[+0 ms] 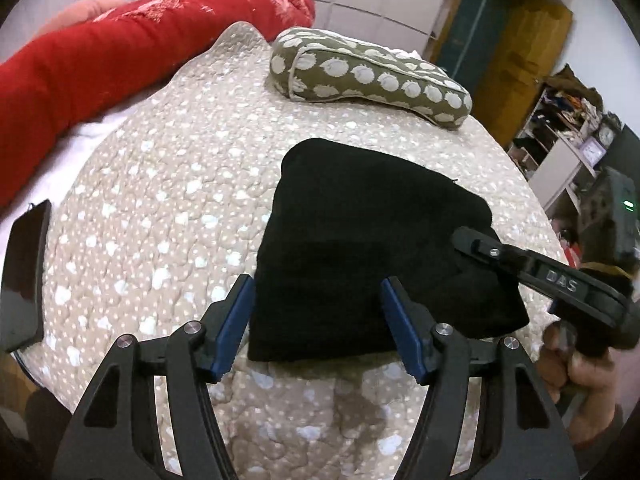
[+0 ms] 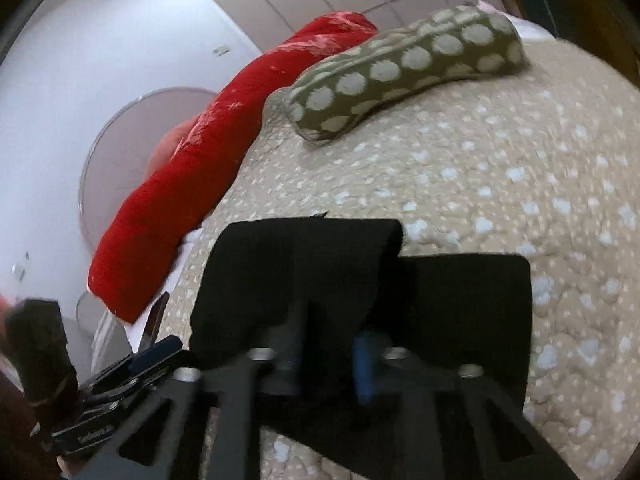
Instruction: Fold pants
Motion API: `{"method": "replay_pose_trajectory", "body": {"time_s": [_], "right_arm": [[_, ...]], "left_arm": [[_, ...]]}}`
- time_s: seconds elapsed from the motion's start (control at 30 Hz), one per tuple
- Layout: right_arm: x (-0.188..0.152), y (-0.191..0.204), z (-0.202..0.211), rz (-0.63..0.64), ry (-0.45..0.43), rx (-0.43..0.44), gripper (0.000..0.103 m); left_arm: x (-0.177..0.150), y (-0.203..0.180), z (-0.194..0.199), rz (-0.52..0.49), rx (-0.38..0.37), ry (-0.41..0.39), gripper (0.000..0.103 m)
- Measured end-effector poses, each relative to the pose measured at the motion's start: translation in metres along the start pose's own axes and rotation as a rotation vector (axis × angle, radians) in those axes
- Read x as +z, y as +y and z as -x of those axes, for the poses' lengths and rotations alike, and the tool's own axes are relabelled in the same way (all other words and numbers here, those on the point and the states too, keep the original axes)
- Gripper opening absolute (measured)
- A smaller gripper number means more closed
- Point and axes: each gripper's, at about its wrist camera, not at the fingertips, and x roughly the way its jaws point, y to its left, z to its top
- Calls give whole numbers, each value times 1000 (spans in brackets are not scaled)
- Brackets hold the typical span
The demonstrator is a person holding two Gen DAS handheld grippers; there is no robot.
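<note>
Pants (image 2: 352, 276) partly behind blurred tongs (image 2: 326, 364)

Soft cloth on a bed, hard plastic and metal on the tools

The pants (image 1: 360, 256) are matt black cloth, dense and lint-free in look; the bedspread (image 1: 168, 208) is quilted beige cloth, puckered and bumpy, with pale dots; the spotted pillow (image 1: 360, 76) is olive woven cloth with a piped seam; the red blanket (image 1: 100, 60) is plush and fuzzy, with a faint sheen; the left gripper (image 1: 320, 320) is matt black plastic with ribbed blue pads and shiny metal screws; the right gripper (image 2: 326, 364), blurred, shows the same black plastic and a blue pad; a dark slab (image 1: 24, 276) at the bed's edge looks smooth and glossy.
</note>
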Motion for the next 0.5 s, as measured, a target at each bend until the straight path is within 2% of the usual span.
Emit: {"method": "replay_pose_trajectory", "body": {"time_s": [0.13,0.2,0.3,0.37,0.4,0.47,0.5], "right_arm": [[5,9,41,50,-80,20,9],[5,7,62,70,-98,-5,9],[1,-11,68,60,-70,-106,9],[-5,-26,54,62,-23,-251,9],[-7,-33,48,57,-3,-294,9],[-7,-41,47,33,3,-271,10],[-5,-38,52,55,-10,-291,10]], "left_arm": [[7,-6,18,-5,-2,-52,65],[11,-14,18,-16,-9,-56,65],[12,-25,3,-35,8,-27,65],[8,-32,-17,-46,16,22,65],[6,-35,-27,-49,22,52,65],[4,-37,-29,-57,32,51,65],[7,-38,-26,-66,40,41,65]]}}
